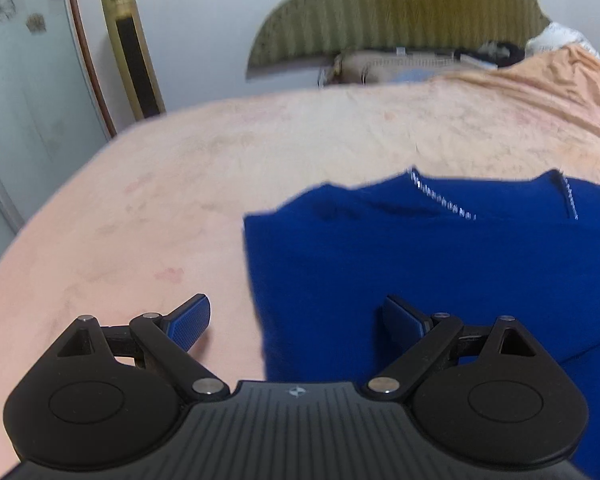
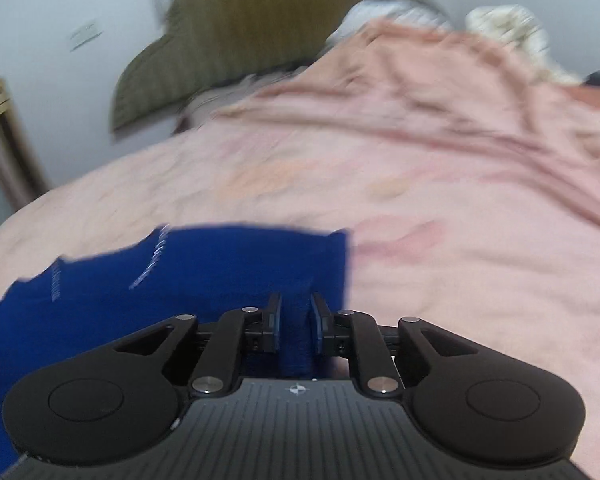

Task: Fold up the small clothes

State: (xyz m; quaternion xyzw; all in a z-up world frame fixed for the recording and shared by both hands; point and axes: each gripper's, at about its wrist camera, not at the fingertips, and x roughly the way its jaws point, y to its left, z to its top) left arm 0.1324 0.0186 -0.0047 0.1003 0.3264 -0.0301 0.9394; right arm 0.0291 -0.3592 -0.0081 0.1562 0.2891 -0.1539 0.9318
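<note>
**Op:** Right wrist view: right hand-held gripper (image 2: 296, 322) has its jaws drawn close with a ridge of the blue sweater (image 2: 204, 272) bunched between the pads. I read that as a pinch on the fabric near the garment's right edge. The view is blurred, so I cannot vouch for how firm it is.

**Obs:** And the left?

**Op:** Left hand-held gripper (image 1: 296, 322) stands released, jaws wide, nothing between them. Its right finger (image 1: 404, 318) hangs over blue cloth, its left finger (image 1: 190, 322) over the bare pink blanket (image 1: 140, 208). The sweater's left edge runs between the two, straight ahead and slightly right.

**Obs:** Where does the garment lie overall?

**Op:** Flat on the bed, on the blanket, with the neckline (image 1: 444, 202) and its white trim at the far end and the hem toward me. The long axis therefore runs away from both grippers, toward the olive headboard (image 1: 400, 12).

**Obs:** What does the next move turn on?

**Op:** My judgement: the left side is unheld and the left gripper is nearest it. It should shift a little right and close on that edge, matching the right pinch, before any fold across the long axis.
</note>
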